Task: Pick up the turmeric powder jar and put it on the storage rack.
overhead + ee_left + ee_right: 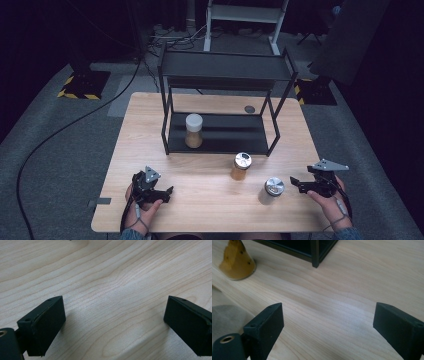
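Your left gripper [167,191]: jaws spread, empty, low over the wooden table [210,200] | your right gripper [295,183]: jaws spread, empty, just beside the silver-lidded grey jar [271,190] | silver-lidded jar of amber spice [241,166]: nearby on table | white-capped jar of tan powder [193,131]: on black metal rack's [220,135] lower shelf.

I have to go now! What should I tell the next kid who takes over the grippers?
Left gripper: open, empty, low over the wooden table.
Right gripper: open, empty, beside the silver-lidded jar, not touching it.
Done, it seems: the white-capped spice jar stands on the black rack's lower shelf.
Probably left: the amber spice jar and the silver-lidded jar stand on the table in front of the rack. The right gripper is nearest the silver-lidded one.
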A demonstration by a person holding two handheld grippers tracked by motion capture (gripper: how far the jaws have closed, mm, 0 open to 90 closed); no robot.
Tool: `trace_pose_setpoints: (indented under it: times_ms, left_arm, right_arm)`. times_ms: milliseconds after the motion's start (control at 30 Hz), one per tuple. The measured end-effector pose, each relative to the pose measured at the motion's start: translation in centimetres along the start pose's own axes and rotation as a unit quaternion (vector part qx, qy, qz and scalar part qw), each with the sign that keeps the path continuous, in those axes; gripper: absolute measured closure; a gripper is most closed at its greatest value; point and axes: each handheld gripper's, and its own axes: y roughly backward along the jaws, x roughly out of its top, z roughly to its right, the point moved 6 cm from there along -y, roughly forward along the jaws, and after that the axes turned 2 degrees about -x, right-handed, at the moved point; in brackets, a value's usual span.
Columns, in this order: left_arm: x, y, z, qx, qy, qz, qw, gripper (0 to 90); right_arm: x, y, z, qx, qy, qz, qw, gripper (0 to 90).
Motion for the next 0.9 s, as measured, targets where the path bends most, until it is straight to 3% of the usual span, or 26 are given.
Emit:
trace_pose_setpoints:
  times_ms: [433, 900]
  left_arm:
    - [0.0, 0.0, 0.0, 0.000, 0.000, 0.000, 1.0000, 3.7]
    - [0.0, 0.0, 0.0, 0.000, 0.000, 0.000, 1.0000, 3.7]
  right_arm:
    - [3.7, 1.4, -1.4, 0.004, 0.005, 0.013, 0.9999, 9.5]
    - [7.0, 1.3, -4.0, 0.022, 0.004, 0.023, 0.9995, 9.4]
